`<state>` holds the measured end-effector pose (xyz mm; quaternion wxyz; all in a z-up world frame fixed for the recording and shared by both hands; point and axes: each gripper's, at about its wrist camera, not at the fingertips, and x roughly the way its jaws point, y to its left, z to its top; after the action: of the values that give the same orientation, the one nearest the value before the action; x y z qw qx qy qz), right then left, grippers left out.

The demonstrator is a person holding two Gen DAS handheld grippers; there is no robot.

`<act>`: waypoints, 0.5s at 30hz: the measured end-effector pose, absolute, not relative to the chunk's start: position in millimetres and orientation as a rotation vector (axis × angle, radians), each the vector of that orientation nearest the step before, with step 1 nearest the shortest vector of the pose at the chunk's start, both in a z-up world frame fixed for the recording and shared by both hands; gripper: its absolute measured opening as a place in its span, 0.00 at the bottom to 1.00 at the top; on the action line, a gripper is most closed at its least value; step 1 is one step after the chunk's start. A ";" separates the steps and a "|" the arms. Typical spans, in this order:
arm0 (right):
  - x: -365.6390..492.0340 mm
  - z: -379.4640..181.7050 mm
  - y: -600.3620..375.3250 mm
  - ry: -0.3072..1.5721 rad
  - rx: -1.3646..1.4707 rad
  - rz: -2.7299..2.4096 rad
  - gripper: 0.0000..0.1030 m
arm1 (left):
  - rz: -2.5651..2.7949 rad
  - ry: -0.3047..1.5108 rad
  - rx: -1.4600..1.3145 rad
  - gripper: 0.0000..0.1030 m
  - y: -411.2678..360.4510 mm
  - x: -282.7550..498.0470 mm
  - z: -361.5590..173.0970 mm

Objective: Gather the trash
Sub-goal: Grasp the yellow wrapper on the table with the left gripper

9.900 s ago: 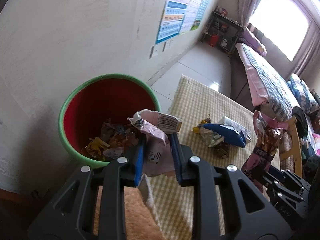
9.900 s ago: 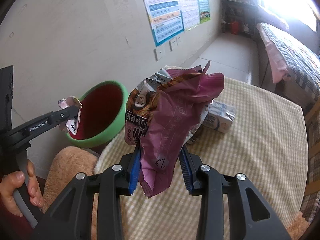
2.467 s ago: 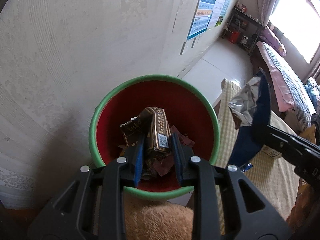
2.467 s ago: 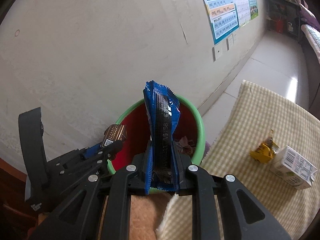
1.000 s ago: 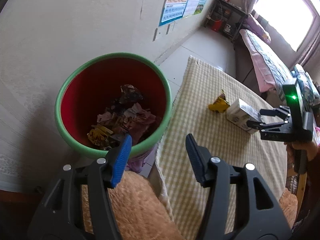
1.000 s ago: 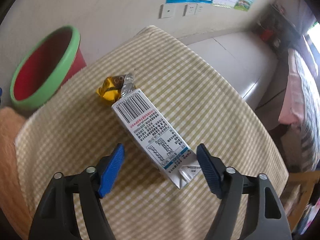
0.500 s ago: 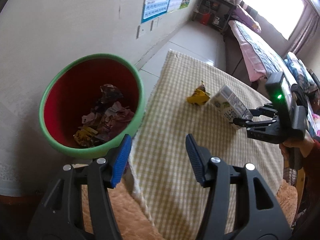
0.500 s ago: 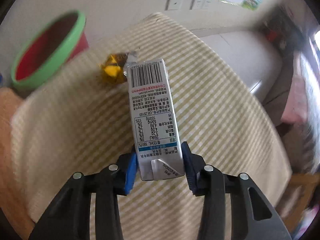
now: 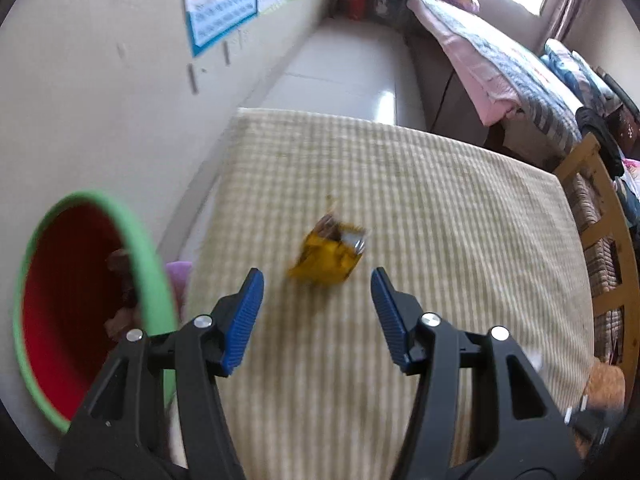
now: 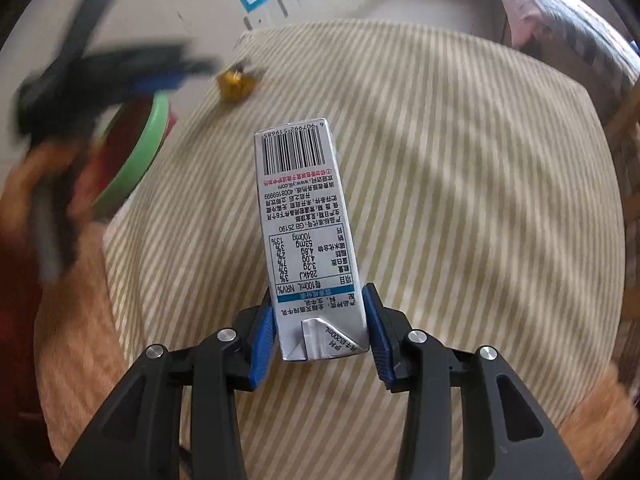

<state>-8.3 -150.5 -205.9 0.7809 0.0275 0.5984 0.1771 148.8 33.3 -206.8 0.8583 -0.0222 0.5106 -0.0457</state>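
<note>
A crumpled yellow wrapper [image 9: 326,258] lies on the checked tablecloth [image 9: 440,220]. My left gripper [image 9: 317,280] hangs open just short of it, with one blue pad on each side and nothing between them. My right gripper [image 10: 319,300] is shut on a white milk carton [image 10: 304,220], gripping its folded end, and the barcode end points away from me. The red bin with a green rim [image 9: 156,256] stands off the table's left edge with trash inside. In the right wrist view the yellow wrapper [image 10: 236,82] lies far left, beside the blurred left gripper [image 10: 120,68] and the bin [image 10: 140,152].
A wall with a poster [image 9: 220,4] runs along the left. A bed [image 9: 500,60] and a wooden chair [image 9: 600,208] stand to the right of the table. Tan plush fabric [image 10: 76,312] covers the near left corner.
My right gripper has closed on the milk carton and lifted it off the cloth. My left gripper has swung from over the bin to the yellow wrapper, still open.
</note>
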 end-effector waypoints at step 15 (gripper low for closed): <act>-18.7 -199.0 -141.4 1.270 0.093 0.401 0.47 | -0.079 1.144 -0.028 0.53 17.8 178.1 -242.2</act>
<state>-18.7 -141.4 -199.0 0.7855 0.0430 0.5888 0.1857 178.1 17.8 -242.2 0.8400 -0.0131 0.5412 -0.0375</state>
